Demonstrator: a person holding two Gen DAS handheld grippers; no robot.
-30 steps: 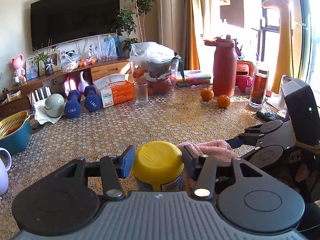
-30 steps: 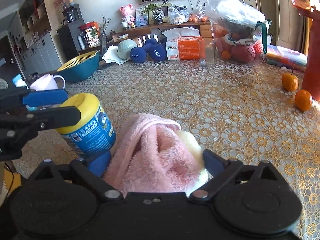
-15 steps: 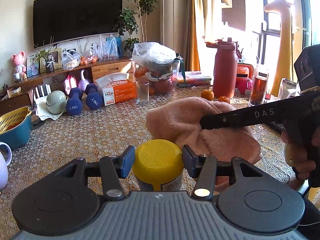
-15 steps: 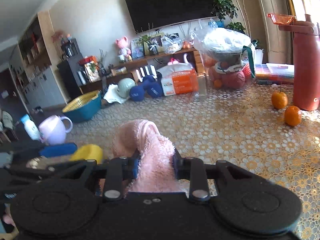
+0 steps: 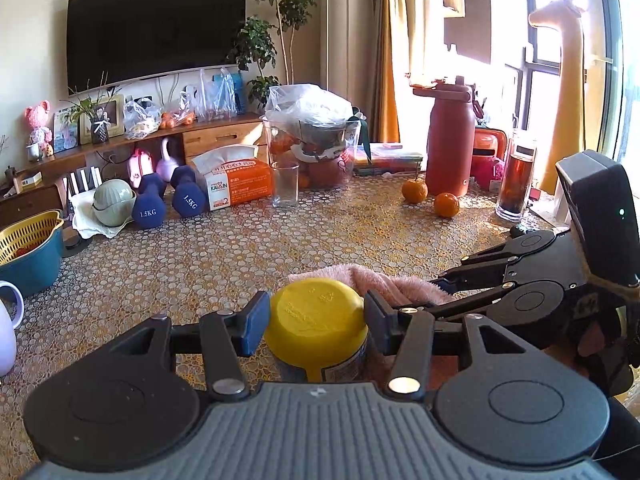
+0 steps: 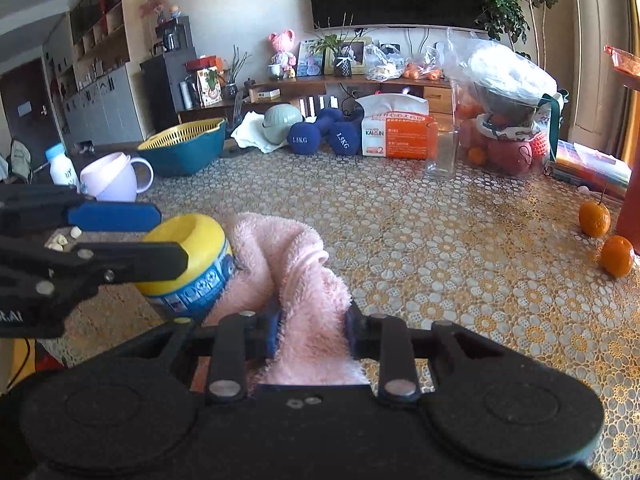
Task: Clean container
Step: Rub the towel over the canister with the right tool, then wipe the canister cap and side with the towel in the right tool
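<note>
Wiping step: left tool (image 5: pixel 316 326) clenched on jar (image 6: pixel 192 264), right tool (image 6: pixel 312 334) gripping towel (image 6: pixel 292 264) against its side. Next: rub around.

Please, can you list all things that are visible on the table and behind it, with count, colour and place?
container: 1, yellow lid, blue label, near edge, in left gripper
towel: 1, pink, against container
tangerines: 2, orange, right
bottle: 1, red, right
glass: 1, clear, centre back
tissue pack: 1, orange-white, back
dumbbells: 2, blue, back left
colander bowl: 1, yellow in teal, left
mug: 1, lilac, left
television: 1, black, wall
left gripper: shut on container
right gripper: shut on towel
</note>
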